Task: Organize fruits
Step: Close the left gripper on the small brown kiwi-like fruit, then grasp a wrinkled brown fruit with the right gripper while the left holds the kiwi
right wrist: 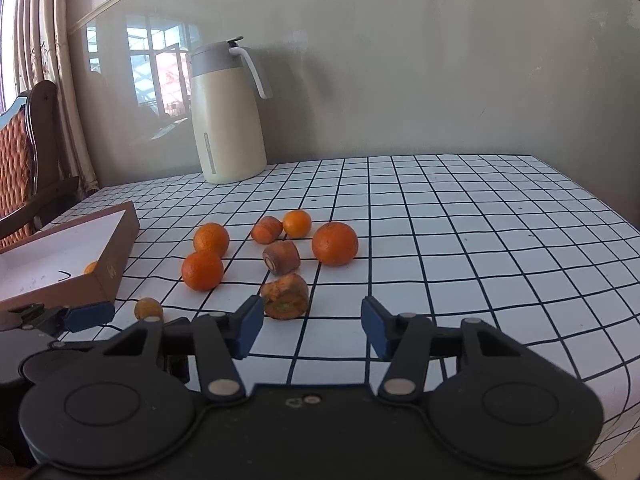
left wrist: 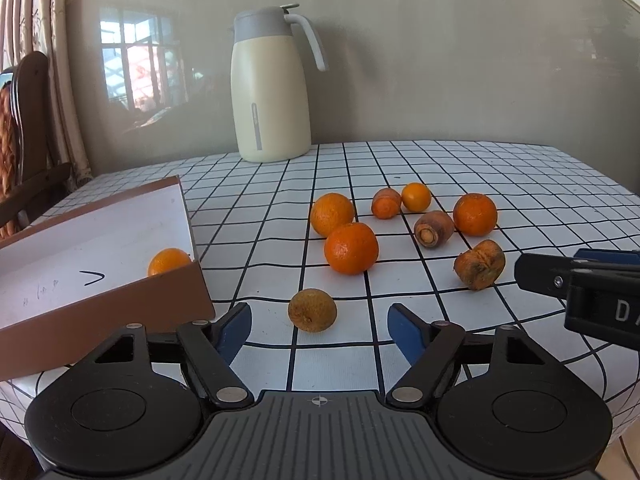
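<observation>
Left wrist view: left gripper [left wrist: 319, 322] hovering low over the checked tablecloth [left wrist: 460, 172], jaws apart with nothing pressed; a small brownish fruit [left wrist: 312, 310] sitting on the cloth in the gap just ahead of the blue pads. Lying to the left, a brown cardboard box [left wrist: 100, 240] holding one orange [left wrist: 168, 261] in its near right corner. Resting farther out, a loose cluster: four oranges, the nearest [left wrist: 351, 248], mixed with three carrot stubs, the nearest [left wrist: 479, 264]. Standing at the back near the wall, a cream thermos jug [left wrist: 272, 88].

Right wrist view: right gripper [right wrist: 312, 326] pointing down at the cloth, jaws apart, gripping nothing. Lying just ahead of its left pad, the wrinkled carrot stub [right wrist: 285, 296]; whether touching, cannot tell. Showing at far left beside the box [right wrist: 68, 264], the left gripper's blue pad.
</observation>
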The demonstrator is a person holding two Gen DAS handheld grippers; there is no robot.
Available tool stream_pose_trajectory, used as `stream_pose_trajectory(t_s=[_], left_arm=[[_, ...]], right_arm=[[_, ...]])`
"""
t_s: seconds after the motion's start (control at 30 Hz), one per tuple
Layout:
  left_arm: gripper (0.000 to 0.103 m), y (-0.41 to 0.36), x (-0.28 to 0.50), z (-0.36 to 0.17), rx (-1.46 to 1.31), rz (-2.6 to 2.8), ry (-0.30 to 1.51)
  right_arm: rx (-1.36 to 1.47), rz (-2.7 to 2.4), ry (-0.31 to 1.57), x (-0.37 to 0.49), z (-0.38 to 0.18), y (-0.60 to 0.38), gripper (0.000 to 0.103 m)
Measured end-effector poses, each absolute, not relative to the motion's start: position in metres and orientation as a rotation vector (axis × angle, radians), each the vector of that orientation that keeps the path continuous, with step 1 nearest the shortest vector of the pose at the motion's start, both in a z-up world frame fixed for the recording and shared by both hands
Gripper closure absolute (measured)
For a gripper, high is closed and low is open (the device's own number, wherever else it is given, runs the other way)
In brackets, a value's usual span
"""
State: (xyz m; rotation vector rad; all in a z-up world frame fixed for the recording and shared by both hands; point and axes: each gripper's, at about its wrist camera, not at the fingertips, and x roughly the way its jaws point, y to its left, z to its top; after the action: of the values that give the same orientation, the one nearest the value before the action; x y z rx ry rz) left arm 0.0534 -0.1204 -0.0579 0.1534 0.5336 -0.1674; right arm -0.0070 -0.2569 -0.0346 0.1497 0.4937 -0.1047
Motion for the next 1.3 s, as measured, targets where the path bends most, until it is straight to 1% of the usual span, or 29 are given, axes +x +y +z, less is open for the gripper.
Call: stream_pose_trajectory(t_s=[0.27,0.33,0.47,0.57,0.63,0.7,0.77,0.83,0.9,1.07,1.17,1.23,1.3], left_arm=[[0.031,-0.117,0.061,-0.062,0.128,-0.16,0.55],[0.04,-0.116,0.062,-0.063,0.114,-0.161,0.554],[0.043,-0.117,0.064,-0.064,0.105,-0.165,0.552],[0.049,-0.121,0.063,-0.065,0.116,-0.174,0.541],[0.06,-0.123,0.062,-0.065,0.123,-0.178,0.535],[0.065,-0.124,0.062,-0.065,0.128,-0.169,0.529],[0.066,-0.123,0.063,-0.065,0.115,-0.166,0.531],[0.075,-0.12,0.063,-0.065,0.105,-0.153,0.53],[0.075,-0.116,0.064,-0.065,0.085,-0.15,0.532],[0.076,-0.114,0.063,-0.066,0.083,-0.147,0.525],[0.076,-0.113,0.063,-0.066,0.079,-0.151,0.528],[0.076,-0.113,0.064,-0.066,0.083,-0.155,0.526],[0.076,-0.112,0.064,-0.066,0.077,-0.16,0.529]], right_arm=[[0.142,-0.089,0.51,0.011,-0.038,-0.251,0.057],[0.147,-0.091,0.514,0.014,-0.039,-0.252,0.057],[0.154,-0.097,0.52,0.02,-0.041,-0.254,0.057],[0.156,-0.094,0.525,0.023,-0.043,-0.254,0.057],[0.156,-0.093,0.525,0.024,-0.043,-0.254,0.057],[0.158,-0.095,0.523,0.025,-0.044,-0.254,0.057],[0.16,-0.095,0.526,0.027,-0.044,-0.254,0.057],[0.16,-0.098,0.525,0.029,-0.045,-0.254,0.057],[0.16,-0.098,0.533,0.03,-0.046,-0.254,0.063],[0.164,-0.092,0.545,0.035,-0.048,-0.253,0.065],[0.181,-0.072,0.559,0.039,-0.05,-0.251,0.071],[0.181,-0.055,0.562,0.041,-0.05,-0.248,0.079],[0.166,-0.061,0.56,0.041,-0.05,-0.244,0.079]])
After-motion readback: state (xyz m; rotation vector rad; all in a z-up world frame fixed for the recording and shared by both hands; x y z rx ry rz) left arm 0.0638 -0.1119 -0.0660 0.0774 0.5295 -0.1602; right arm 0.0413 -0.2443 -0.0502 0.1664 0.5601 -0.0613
